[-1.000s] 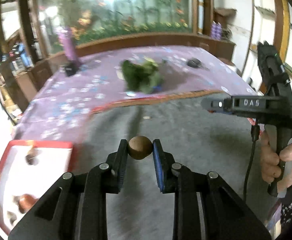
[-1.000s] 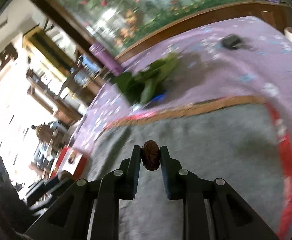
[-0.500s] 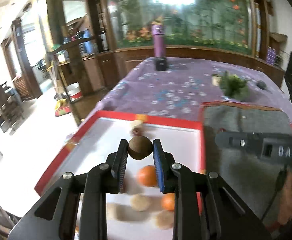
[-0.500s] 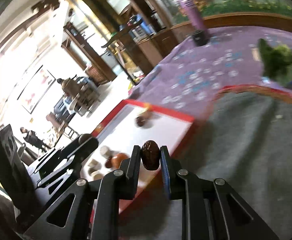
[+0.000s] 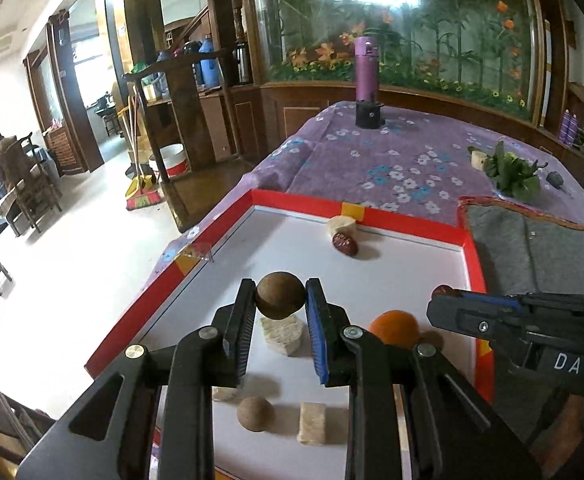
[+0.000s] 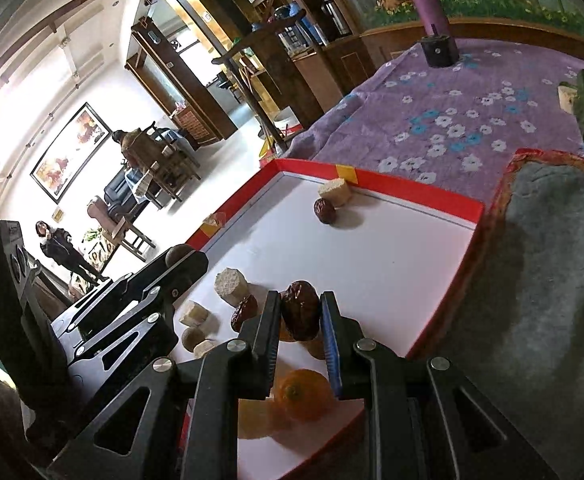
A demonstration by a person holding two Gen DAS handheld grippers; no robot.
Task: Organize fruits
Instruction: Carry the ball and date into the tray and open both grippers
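Note:
My left gripper (image 5: 279, 300) is shut on a round brown fruit (image 5: 279, 295) and holds it above the white tray with red rim (image 5: 356, 220). My right gripper (image 6: 300, 316) is shut on a dark red date (image 6: 300, 310) over the tray's near right part (image 6: 412, 196). In the tray lie an orange (image 5: 395, 328), another brown fruit (image 5: 255, 413), a date (image 5: 344, 243) and several pale chunks (image 5: 283, 335). The right gripper shows at the right of the left wrist view (image 5: 444, 296); the left gripper shows at the left of the right wrist view (image 6: 183, 256).
The tray sits at the left end of a table with a purple flowered cloth (image 5: 392, 160). A grey mat (image 5: 532, 252) lies right of the tray. Leafy greens (image 5: 512, 172) and a purple bottle (image 5: 366, 80) stand farther back. The floor drops off left of the tray.
Both grippers have swung left from over the grey mat to over the tray, each still holding its fruit, and have come closer to the tray.

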